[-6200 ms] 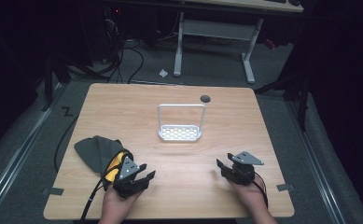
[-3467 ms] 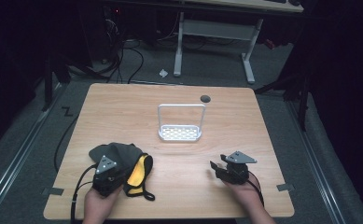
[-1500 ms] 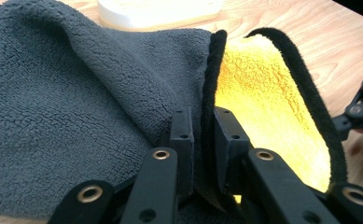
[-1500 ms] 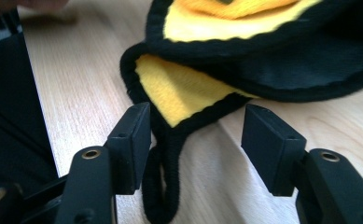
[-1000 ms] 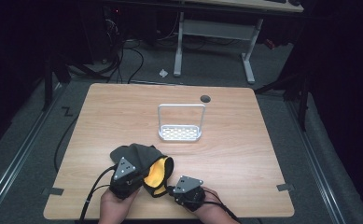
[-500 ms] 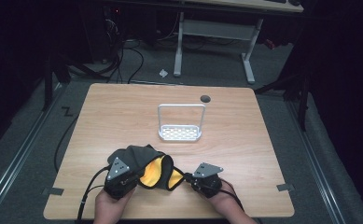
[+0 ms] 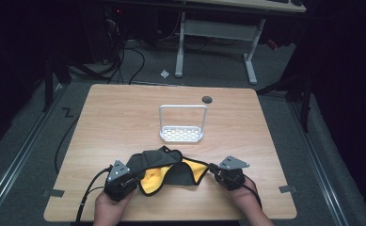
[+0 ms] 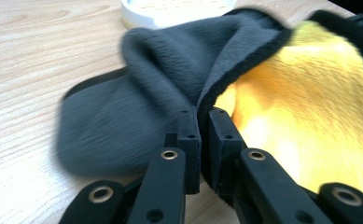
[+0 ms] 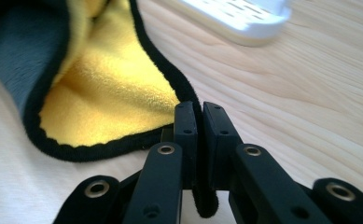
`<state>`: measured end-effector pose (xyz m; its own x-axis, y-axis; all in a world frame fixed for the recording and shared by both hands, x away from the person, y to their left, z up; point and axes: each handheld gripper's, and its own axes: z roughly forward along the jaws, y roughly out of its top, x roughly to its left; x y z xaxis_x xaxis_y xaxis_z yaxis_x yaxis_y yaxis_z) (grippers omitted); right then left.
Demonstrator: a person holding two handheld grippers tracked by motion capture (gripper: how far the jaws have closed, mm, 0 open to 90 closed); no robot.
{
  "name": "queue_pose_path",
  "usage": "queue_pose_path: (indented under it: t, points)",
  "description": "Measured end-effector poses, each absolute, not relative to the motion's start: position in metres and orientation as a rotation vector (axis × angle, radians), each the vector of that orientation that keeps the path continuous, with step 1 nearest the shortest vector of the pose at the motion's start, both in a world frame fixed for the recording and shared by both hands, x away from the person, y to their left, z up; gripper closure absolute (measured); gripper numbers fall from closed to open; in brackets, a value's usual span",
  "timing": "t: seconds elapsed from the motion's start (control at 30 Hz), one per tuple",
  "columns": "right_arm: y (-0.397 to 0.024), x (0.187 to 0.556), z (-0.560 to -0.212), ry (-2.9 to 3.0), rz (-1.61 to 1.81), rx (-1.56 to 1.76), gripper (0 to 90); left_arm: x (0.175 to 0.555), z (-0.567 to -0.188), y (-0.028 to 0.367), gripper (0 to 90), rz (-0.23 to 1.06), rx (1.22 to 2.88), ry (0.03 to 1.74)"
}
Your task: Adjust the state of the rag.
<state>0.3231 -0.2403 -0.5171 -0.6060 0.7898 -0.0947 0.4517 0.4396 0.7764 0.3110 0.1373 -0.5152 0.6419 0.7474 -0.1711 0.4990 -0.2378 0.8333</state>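
Cloth, grey and yellow, is pinched by both grippers' fingers before the empty white rack.

Cloth: fleece, dark grey outside, yellow inside, black-edged; crumpled and partly spread on the table's near edge, stretched sideways between two pinched edge points

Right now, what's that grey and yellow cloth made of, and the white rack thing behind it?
The cloth looks like soft fleece or microfibre: fuzzy matte pile, grey one side, yellow the other, black stitched edge. The rack seems to be plastic or painted metal: smooth, white, with a perforated base; which one is unclear.
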Motion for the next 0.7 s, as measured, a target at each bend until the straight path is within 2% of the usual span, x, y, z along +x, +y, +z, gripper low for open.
queue_pose_path:
  t: [0.27,0.6,0.7]
  points:
    - [-0.267,0.334,-0.518,2.173,0.963,1.137,85.2,0.315,-0.518,0.148,84.1,0.334,1.911,1.009]
    - [-0.295,0.336,-0.519,2.096,0.922,1.235,85.1,0.326,-0.527,0.173,83.1,0.302,1.89,1.14]
    - [-0.307,0.327,-0.52,2.099,0.969,1.296,83.0,0.324,-0.53,0.178,78.6,0.294,1.924,1.167]
